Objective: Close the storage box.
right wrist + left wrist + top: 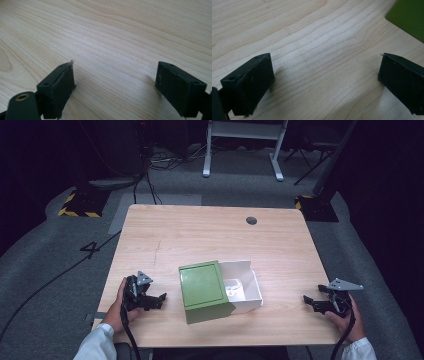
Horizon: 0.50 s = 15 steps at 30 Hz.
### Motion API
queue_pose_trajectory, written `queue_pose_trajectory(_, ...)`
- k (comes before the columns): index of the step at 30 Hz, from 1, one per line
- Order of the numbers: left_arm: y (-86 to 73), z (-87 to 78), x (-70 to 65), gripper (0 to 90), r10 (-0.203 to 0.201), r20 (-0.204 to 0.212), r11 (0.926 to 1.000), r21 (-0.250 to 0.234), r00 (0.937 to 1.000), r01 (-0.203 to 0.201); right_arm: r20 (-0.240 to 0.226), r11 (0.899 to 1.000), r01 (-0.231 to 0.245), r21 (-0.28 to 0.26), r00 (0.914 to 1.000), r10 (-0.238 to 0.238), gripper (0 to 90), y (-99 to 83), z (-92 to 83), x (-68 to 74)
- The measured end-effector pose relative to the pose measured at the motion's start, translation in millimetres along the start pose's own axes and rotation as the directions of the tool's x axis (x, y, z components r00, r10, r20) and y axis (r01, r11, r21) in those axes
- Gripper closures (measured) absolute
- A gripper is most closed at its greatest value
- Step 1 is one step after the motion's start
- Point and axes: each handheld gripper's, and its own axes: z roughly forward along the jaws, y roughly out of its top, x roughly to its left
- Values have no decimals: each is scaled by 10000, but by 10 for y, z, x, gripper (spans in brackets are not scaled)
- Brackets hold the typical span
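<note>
A green box sleeve [204, 290] lies near the middle front of the wooden table [210, 235], with a white inner tray [244, 287] slid partly out of its right side. My left gripper [159, 300] rests on the table to the left of the box, open, jaws pointing toward it. Between its wide-apart jaws, my left gripper [325, 75] has only bare wood, and a corner of the green sleeve [409, 17] shows at the upper right. My right gripper [309, 302] rests near the table's right front edge, open and pointing left; in its own view my right gripper [115, 80] spans bare wood.
A round cable hole [251, 220] sits at the back of the table. Beyond the table, grey carpet holds a white desk frame [245, 145], cables and a black-and-yellow striped base [80, 205]. A person's hands and white sleeves come in at the bottom.
</note>
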Motion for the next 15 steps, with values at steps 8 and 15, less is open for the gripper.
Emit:
queue_pose_trajectory(8,13,9,7,4,742,699,9972,13,9948,-745,107,9998,184,62,9998,-184,160,22,0,9)
queue_pose_trajectory(15,22,18,-1,4,1003,975,9949,-6,9902,-1007,95,9987,341,-375,9994,-337,199,223,-72,114)
